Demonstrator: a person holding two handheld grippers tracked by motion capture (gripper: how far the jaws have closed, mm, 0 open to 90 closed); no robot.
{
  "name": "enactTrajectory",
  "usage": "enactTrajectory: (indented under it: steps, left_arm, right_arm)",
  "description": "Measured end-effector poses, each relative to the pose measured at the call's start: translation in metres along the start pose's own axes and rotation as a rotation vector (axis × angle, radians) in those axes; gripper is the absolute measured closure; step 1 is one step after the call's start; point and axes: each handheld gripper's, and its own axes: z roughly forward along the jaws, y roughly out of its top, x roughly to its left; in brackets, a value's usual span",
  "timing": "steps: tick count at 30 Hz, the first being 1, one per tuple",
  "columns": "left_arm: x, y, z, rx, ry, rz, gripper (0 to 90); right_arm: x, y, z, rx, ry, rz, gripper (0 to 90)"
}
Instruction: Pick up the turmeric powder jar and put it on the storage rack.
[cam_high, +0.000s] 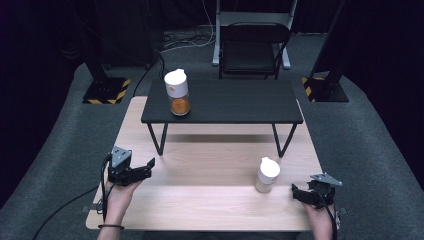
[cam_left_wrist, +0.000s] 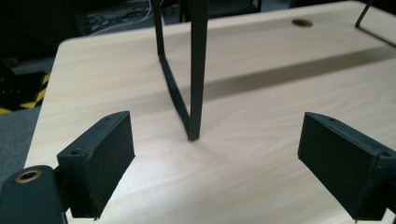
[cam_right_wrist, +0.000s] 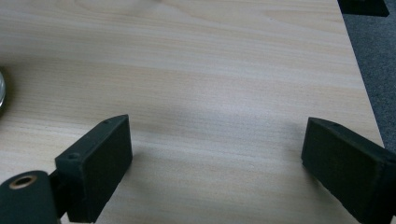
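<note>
On the pale wooden table (cam_high: 210, 200), seen from the high view, stands a low black shelf (cam_high: 225, 102) on thin metal legs, spanning the far half of the top. An orange-filled jar (cam_high: 178, 93) with a white cap stands upright on the shelf's left end; a second, pale-filled jar (cam_high: 267, 175) with a white cap stands upright on the table itself, toward the near right, well apart from the first. The left gripper (cam_high: 145, 167) is held by the left hand (cam_high: 120, 192) near the table's left edge, jaws spread and holding nothing. The right gripper (cam_high: 298, 192), held by the right hand (cam_high: 317, 215) at the near right corner, lies just beside the pale jar without touching it, jaws likewise spread and empty. A black chair (cam_high: 250, 50) stands on the grey floor beyond the table. The left gripper view adds what the high view cannot resolve: the foot of the shelf leg (cam_left_wrist: 196, 74) resting on the wood between and beyond the two open pads, and a round hole (cam_left_wrist: 302, 22) in the tabletop farther off. The right gripper view shows bare wood grain between its open pads, the table's edge against grey floor at right, and a sliver of a round object at the left margin, too little to identify.
</note>
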Motion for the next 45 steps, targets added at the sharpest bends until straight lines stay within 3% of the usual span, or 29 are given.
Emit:
enactTrajectory:
  steps: [7, 15, 20, 25, 38, 45]
  left_arm:
    - [0.002, -0.022, 0.005, 0.017, 0.027, -0.009, 9.7]
    - [0.004, -0.033, 0.017, 0.087, 0.055, 0.000, 9.7]
    - [0.007, -0.039, 0.026, 0.125, 0.050, -0.022, 9.5]
    - [0.008, -0.042, 0.033, 0.165, 0.071, -0.025, 9.5]
    - [0.018, -0.042, 0.046, 0.249, 0.053, -0.071, 9.0]
    - [0.011, -0.040, 0.050, 0.260, 0.058, -0.042, 7.4]
  right_arm:
    - [0.000, 0.000, 0.000, 0.000, -0.001, 0.000, 7.4]
    - [0.000, 0.000, 0.000, 0.000, 0.001, -0.002, 7.3]
    - [0.000, 0.000, 0.000, 0.000, 0.001, -0.001, 7.2]
    - [0.000, 0.000, 0.000, 0.000, 0.001, -0.002, 7.3]
    - [0.000, 0.000, 0.000, 0.000, 0.000, -0.001, 7.2]
    - [0.000, 0.000, 0.000, 0.000, 0.000, -0.001, 7.2]
